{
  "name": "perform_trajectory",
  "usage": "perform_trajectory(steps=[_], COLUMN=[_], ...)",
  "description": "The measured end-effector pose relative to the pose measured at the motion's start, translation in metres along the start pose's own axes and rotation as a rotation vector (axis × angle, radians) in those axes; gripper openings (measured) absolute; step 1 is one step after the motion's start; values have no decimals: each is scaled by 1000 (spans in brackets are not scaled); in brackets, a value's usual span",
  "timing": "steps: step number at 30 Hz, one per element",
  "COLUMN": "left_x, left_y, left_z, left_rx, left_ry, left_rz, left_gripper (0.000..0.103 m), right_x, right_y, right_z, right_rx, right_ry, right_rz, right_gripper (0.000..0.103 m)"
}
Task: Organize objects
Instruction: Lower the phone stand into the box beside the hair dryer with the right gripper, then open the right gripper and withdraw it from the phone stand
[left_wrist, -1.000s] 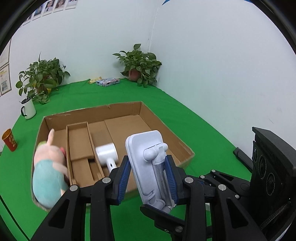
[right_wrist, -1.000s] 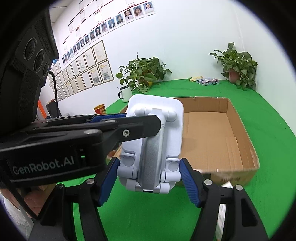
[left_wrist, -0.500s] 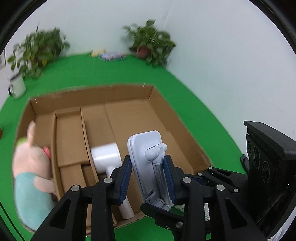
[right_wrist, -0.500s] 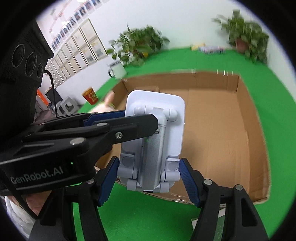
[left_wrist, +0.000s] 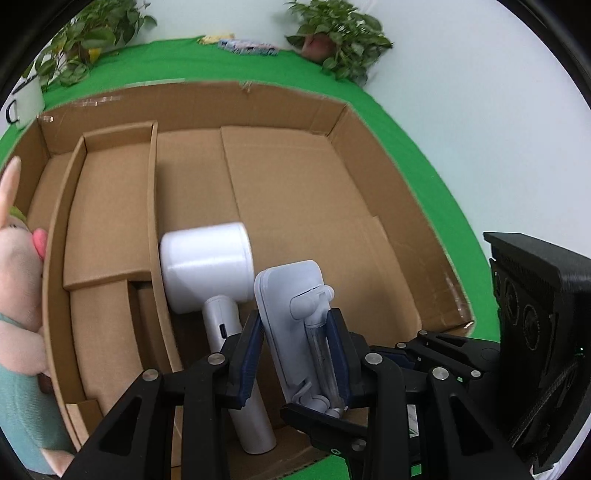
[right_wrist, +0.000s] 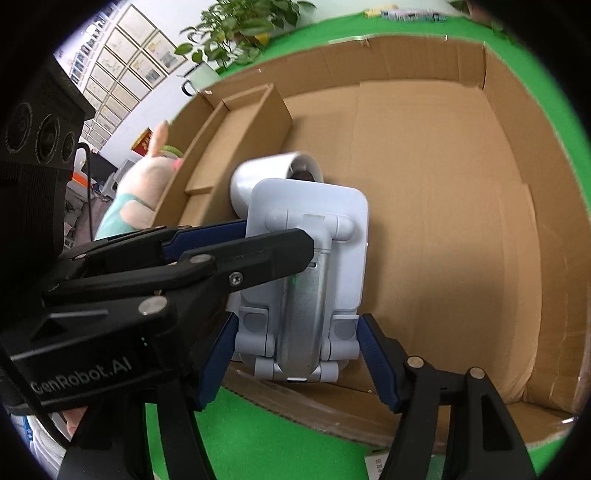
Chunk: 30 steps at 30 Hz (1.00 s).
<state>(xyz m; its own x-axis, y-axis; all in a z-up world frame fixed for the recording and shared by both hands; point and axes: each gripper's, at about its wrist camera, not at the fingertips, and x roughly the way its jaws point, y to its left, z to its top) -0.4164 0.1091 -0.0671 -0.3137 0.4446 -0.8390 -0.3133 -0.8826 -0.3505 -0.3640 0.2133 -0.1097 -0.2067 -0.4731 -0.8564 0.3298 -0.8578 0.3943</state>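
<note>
A folded white phone stand (left_wrist: 291, 314) is held by both grippers just above the near end of an open cardboard box (left_wrist: 280, 99). My left gripper (left_wrist: 295, 354) is shut on the stand's thin edges. My right gripper (right_wrist: 297, 356) is shut on the stand's (right_wrist: 306, 236) wide lower end, its blue pads against both sides. The left gripper's fingers (right_wrist: 240, 258) cross in from the left there. A white hair dryer (left_wrist: 207, 266) lies in the box against a cardboard divider, right beside the stand. A pink plush toy (left_wrist: 18, 295) in teal clothes fills the leftmost compartment.
The box stands on a green surface with a wide bare-floored right compartment (right_wrist: 443, 184). Behind it are potted plants (left_wrist: 332, 40), a white mug (left_wrist: 26, 99) and a small flat packet (left_wrist: 247, 46). A red cup (right_wrist: 142, 142) stands far left. White walls close the corner.
Both grippers carried the phone stand forward and down, from in front of the box to just over its near end. Both views tilted downward. The grips look unchanged.
</note>
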Motion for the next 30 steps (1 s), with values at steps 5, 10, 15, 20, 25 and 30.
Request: perform_trajectory(steps=[5,10,15,20,25,30], left_x=[11,12,2,-38,-79,-95], left_y=[3,4,7,13,13,20], left_z=[0,-2,-7,-17,-38,-55], left_rx=[-3,18,4,-3,35,69], left_ry=[27,35,41,-80,-228,-251], left_rz=[28,58,57,125,183,238], left_gripper=[24,19,21,22,36,36], right_x=[-4,-4,-4,-11,-5,7], right_y=[1,-4,-4,-7,-25,-21], right_z=[1,-1,-2,1,6,11], right_rx=[22,27,22,35,64,44], right_ry=[26,23,32,3,-9,-2], right_rz=[9,-11,12,43,-38,-56], right_gripper=[46,47,49,49,49,49])
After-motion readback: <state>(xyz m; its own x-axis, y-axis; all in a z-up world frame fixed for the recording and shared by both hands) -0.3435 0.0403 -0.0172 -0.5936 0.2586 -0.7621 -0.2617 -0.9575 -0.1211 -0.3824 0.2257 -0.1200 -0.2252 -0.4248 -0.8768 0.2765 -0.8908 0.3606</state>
